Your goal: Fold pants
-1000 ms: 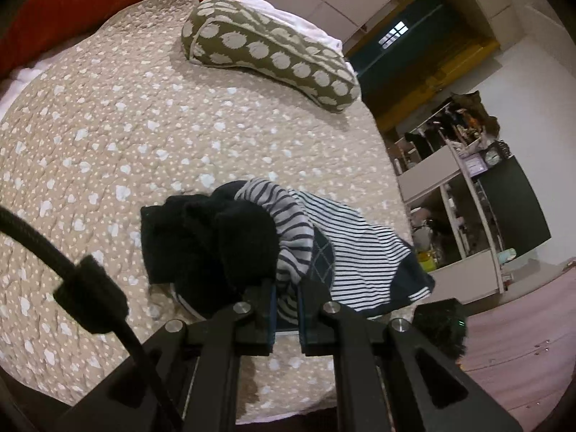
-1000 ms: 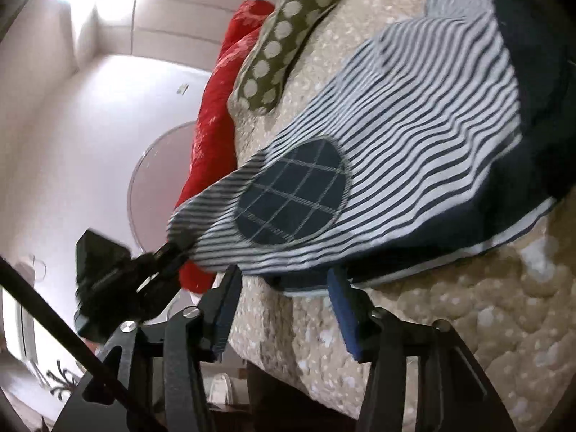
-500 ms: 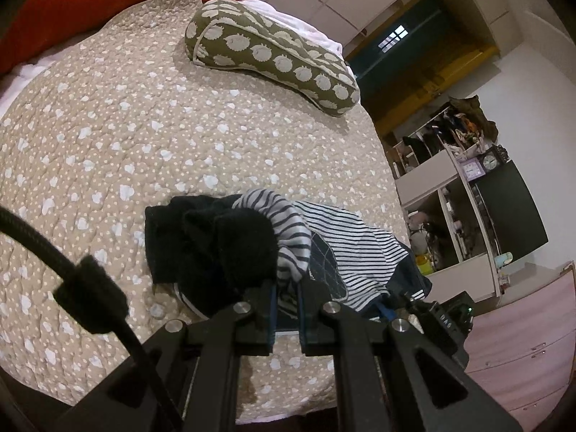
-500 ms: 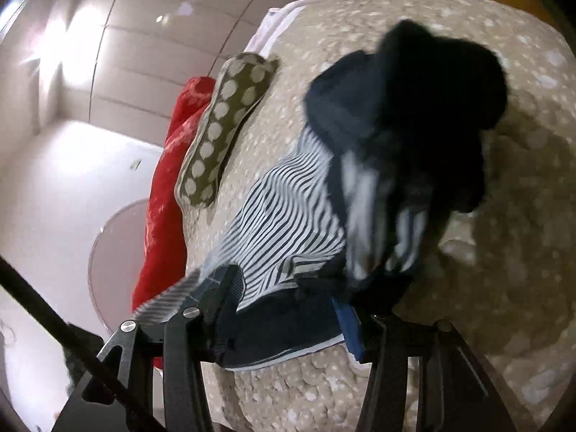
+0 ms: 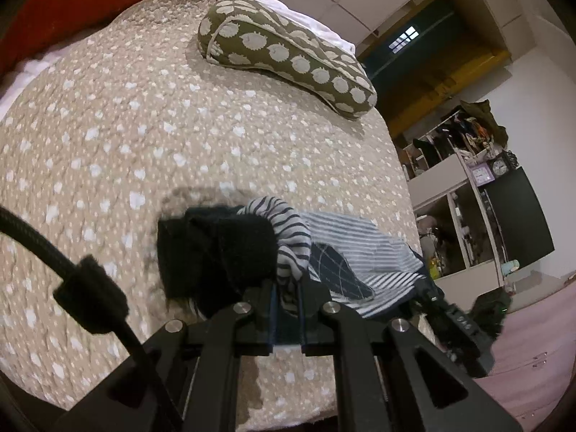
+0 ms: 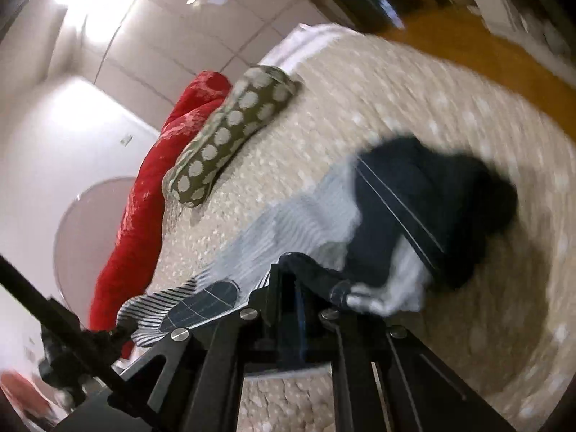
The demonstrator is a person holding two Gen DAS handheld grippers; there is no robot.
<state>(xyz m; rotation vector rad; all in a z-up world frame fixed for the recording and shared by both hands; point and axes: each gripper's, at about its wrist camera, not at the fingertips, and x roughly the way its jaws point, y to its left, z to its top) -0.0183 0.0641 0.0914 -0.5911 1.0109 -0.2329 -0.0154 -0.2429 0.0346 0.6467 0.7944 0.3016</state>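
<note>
Gripping the pants with both hands, I had my left gripper clamped on a bunched fold of striped cloth at the near edge of the bed. My right gripper was pinched tight on a dark hem of the same pants, its fingers pressed together with cloth between them. From the left camera that right gripper showed as a blurred black frame at the pants' right end, just off the bed's right side. The pants lay partly lifted along the near edge, the dark waist piled to the left, the striped leg and its checked patch stretched right between my two grippers. The right view was smeared, so finer folds were hard to read. Farther off, a green spotted pillow rested on the bed's far side, well apart from the pants. Behind it lay a red blanket. Shelves stood at the far right.
</note>
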